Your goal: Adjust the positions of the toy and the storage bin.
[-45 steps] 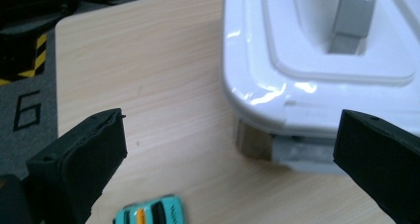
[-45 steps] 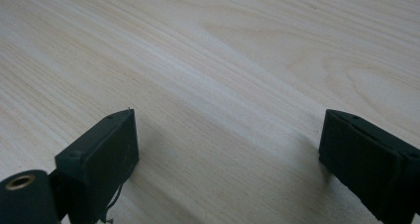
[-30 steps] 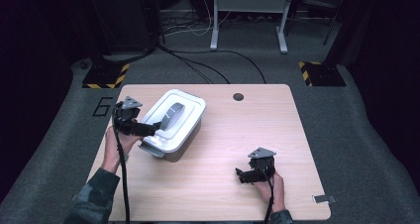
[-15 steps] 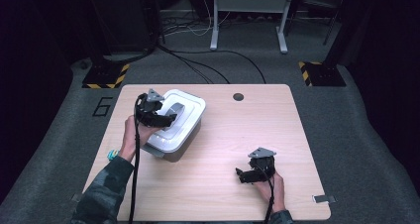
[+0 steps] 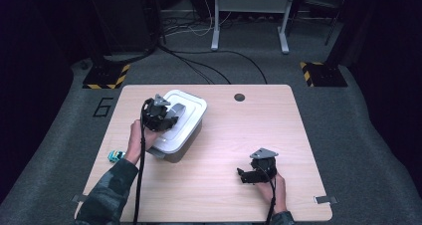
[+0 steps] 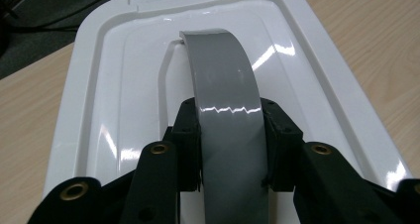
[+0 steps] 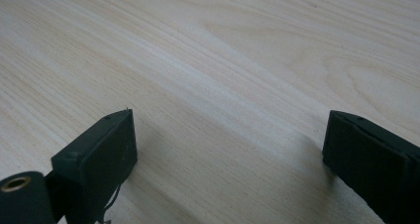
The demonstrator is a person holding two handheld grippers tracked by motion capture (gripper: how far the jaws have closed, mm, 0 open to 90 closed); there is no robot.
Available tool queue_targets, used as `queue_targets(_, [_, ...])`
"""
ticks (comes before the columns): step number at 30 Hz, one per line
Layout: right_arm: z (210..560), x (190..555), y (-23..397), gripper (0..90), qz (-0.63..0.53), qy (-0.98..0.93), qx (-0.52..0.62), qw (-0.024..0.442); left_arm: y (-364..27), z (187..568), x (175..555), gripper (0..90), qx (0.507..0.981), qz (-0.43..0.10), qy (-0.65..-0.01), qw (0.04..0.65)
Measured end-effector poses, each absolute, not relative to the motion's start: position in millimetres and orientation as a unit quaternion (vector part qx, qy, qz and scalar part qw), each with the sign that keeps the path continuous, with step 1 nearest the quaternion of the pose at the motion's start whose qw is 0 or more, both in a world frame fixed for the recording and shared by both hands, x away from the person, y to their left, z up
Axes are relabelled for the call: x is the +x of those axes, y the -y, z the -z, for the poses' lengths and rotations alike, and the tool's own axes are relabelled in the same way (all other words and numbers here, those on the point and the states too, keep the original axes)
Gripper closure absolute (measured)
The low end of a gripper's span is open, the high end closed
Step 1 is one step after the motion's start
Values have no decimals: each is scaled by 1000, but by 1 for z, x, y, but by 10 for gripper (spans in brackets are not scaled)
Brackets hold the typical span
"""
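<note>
since the earlier frames the left gripper [image 5: 166, 119] has travelled from the box's left edge up onto its top, and its jaws have just been closing; in the left gripper view both black pads now press the sides of the curved grey plastic handle [image 6: 229, 135] between them. that handle arches over the glossy white rectangular lid [image 6: 124, 85], which sits on a grey storage box [image 5: 185, 144] in the upper left of the pale wooden table [image 5: 278, 120] in the high view. just left of the box, near the person's left forearm, lies a small teal toy [image 5: 115, 156]. well apart, at lower right, the right gripper [image 5: 249, 175] rests low over bare wood, its jaws wide with nothing between them.
</note>
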State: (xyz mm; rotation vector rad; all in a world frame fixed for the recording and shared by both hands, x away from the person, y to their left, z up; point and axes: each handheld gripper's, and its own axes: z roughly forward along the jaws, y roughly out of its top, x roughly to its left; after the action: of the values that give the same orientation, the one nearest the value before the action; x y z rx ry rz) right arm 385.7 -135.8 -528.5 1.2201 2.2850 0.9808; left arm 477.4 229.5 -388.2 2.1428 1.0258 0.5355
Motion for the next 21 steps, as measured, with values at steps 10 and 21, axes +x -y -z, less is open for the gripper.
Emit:
queue_targets(10, [528, 386, 136, 65, -349, -811, 431, 186, -232, 388, 471, 665, 820, -185, -409, 355])
queue_targets(21, [528, 385, 136, 68, -349, -811, 431, 186, -233, 388, 448, 665, 826, -168, -400, 360])
